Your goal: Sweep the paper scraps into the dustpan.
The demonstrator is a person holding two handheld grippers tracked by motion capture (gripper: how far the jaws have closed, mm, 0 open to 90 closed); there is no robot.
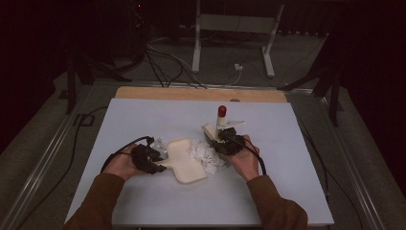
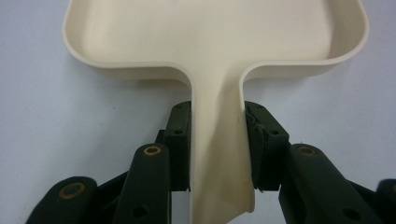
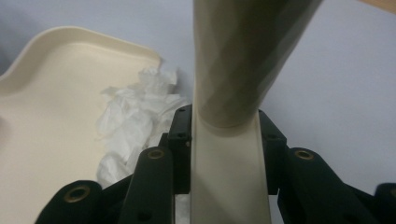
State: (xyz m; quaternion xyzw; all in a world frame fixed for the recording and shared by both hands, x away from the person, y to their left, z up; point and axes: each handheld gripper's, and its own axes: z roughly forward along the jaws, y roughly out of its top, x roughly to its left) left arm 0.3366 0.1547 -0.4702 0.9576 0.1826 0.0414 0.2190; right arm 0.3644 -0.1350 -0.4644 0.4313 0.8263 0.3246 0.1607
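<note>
Left gripper (image 2: 217, 154): jaws closed on the flat handle of a cream dustpan (image 2: 215, 42), pads pressed against both edges of the handle. In the left gripper view the pan lies flat on the counter (image 2: 42, 121), handle toward 6 o'clock, scoop opening toward 12 o'clock. From the high view, the left gripper (image 1: 152, 160) sits at about 8 o'clock of the pan (image 1: 184, 160), with the person's left hand (image 1: 122, 163) wrapped round its body and a black cable looping off toward 9 o'clock.

Right gripper (image 3: 224, 154): jaws closed on the cream handle of a hand brush (image 3: 233, 60), which rises between them toward 12 o'clock in the right gripper view. In the high view the right gripper (image 1: 221, 139) is near the middle of the counter; the brush (image 1: 221, 120) stands roughly upright above it, its red tip at the top. The right hand (image 1: 242, 158) holds the gripper from 5 o'clock.

Between the two: a heap of crumpled white paper scraps (image 1: 205, 154) on the counter, touching the pan's open edge at its 3 o'clock side and just beside the right gripper. The right gripper view shows the scraps (image 3: 135, 126) lying against the pan's rim (image 3: 84, 37), some over the edge.

Beyond: white counter surface (image 1: 268, 191), bare wooden strip at 12 o'clock, dark floor with cables behind.
</note>
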